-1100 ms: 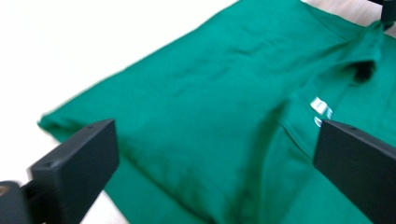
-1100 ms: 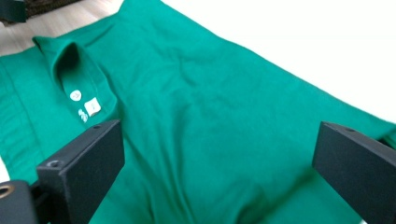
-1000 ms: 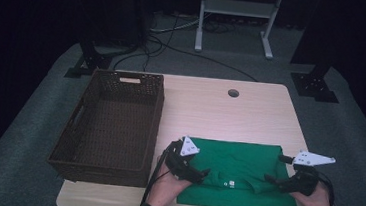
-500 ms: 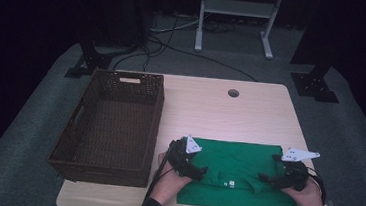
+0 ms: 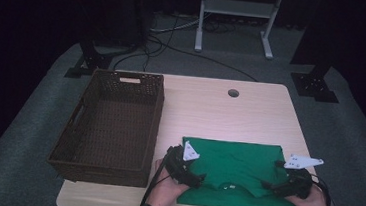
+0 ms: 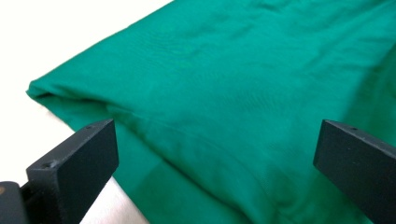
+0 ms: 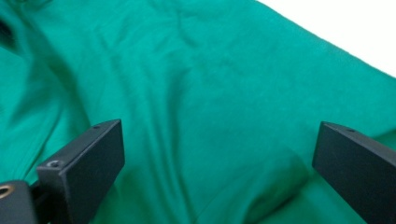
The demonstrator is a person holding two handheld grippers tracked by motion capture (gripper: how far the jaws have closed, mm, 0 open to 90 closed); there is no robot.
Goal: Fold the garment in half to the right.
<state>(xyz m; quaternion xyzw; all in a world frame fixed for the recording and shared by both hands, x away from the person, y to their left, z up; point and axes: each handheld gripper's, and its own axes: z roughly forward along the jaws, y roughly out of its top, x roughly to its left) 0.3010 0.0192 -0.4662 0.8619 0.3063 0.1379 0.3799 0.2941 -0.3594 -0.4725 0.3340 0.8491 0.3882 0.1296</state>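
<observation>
The tabletop carries a green shirt at lower right of the high view, beside a basket. Folding seems underway; next, each gripper must close on a side fold. Left gripper and right gripper hover wide open, holding nothing.

A brown woven basket sits on the left side of the light wooden bench. It has 1 slot handle at its far end. The bench has 1 small round hole near its far edge. Grey carpet lies under the bench. Behind it stand a white metal frame and 2 black stand feet, with dark cables on the floor.
</observation>
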